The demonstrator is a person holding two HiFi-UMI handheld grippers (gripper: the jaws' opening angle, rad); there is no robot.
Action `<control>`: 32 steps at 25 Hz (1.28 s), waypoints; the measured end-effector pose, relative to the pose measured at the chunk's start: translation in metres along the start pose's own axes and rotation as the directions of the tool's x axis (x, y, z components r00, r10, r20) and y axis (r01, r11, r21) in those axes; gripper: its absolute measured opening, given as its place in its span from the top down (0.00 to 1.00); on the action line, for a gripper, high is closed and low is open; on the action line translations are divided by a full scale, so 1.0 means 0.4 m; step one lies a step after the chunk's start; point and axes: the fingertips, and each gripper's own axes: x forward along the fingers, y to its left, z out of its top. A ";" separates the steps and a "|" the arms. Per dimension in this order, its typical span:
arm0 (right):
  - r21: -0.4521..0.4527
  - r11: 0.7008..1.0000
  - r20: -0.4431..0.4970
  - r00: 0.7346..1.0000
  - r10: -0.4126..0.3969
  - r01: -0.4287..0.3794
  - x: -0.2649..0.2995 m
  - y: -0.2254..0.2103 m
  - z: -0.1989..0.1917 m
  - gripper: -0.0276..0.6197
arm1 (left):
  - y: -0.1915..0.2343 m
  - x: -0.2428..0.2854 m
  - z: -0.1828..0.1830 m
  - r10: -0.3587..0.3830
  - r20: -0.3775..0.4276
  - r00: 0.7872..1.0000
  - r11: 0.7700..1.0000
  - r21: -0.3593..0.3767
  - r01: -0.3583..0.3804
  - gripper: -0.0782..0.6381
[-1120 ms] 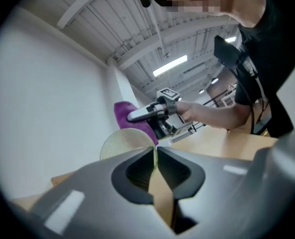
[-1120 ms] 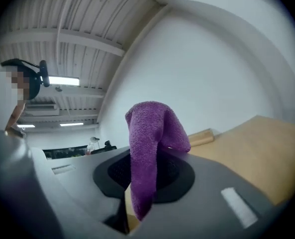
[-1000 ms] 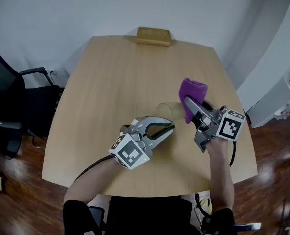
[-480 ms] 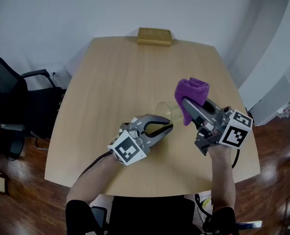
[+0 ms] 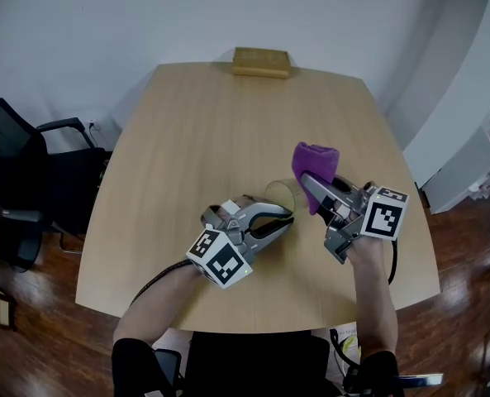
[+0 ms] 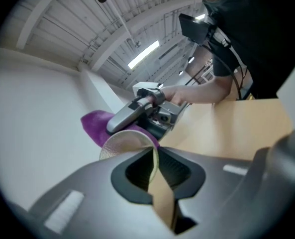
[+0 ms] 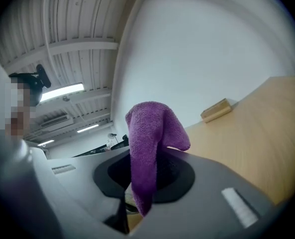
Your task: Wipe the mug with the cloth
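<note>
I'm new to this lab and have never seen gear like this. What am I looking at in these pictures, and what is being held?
A person holds a clamp tool in each hand. One picture comes from a head camera looking down at a wooden table; the other two from cameras on the tools. The left tool clamps a pale mug by its wall. The right tool pinches a purple cloth beside the mug. A tan block lies at the table's far edge.
</note>
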 end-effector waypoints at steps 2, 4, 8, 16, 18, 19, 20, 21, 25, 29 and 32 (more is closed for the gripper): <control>-0.022 0.999 -0.015 0.999 0.033 -0.033 0.018 0.046 -0.007 0.86 | -0.002 0.000 -0.012 -0.001 -0.011 1.000 1.000 0.009 0.001 0.82; -0.032 0.993 -0.030 0.993 0.110 -0.111 0.033 0.107 -0.015 0.86 | -0.001 -0.001 -0.021 0.001 -0.014 1.000 1.000 0.005 -0.001 0.82; -0.052 0.978 0.041 0.978 0.205 -0.203 0.003 0.143 0.040 0.86 | 0.015 -0.007 -0.022 0.011 0.013 1.000 0.999 -0.045 -0.010 0.83; -0.039 0.996 -0.054 0.996 -0.076 0.074 -0.059 -0.102 0.038 0.86 | -0.030 0.006 -0.030 -0.066 -0.041 0.997 0.994 0.089 0.069 0.83; 0.006 1.000 -0.134 0.991 -0.008 0.009 -0.018 -0.080 -0.023 0.86 | -0.049 0.011 -0.037 -0.087 -0.057 0.995 0.989 0.113 0.093 0.83; 0.017 1.000 -0.155 0.988 0.015 -0.013 -0.003 -0.066 -0.042 0.86 | -0.056 0.013 -0.041 -0.095 -0.068 0.993 0.987 0.120 0.103 0.83; 0.018 0.999 -0.163 0.986 0.033 -0.030 0.006 -0.049 -0.052 0.86 | -0.061 0.014 -0.046 -0.101 -0.076 0.992 0.986 0.123 0.110 0.83; 0.012 0.999 -0.162 0.986 0.051 -0.049 0.013 -0.027 -0.054 0.86 | -0.062 0.014 -0.050 -0.103 -0.080 0.991 0.987 0.119 0.112 0.83; -0.058 0.983 -0.161 0.973 0.164 -0.175 0.045 0.103 -0.055 0.86 | -0.047 0.009 -0.052 -0.091 -0.061 0.994 0.995 0.043 0.094 0.82; -0.146 0.950 -0.015 0.961 0.275 -0.275 0.028 0.190 0.006 0.86 | 0.082 -0.034 0.003 0.048 0.173 0.984 0.900 -0.435 0.033 0.83; -0.261 0.963 0.213 0.970 0.120 -0.062 -0.052 0.135 0.105 0.86 | 0.188 -0.087 0.043 0.236 0.296 0.925 0.647 -0.758 0.078 0.83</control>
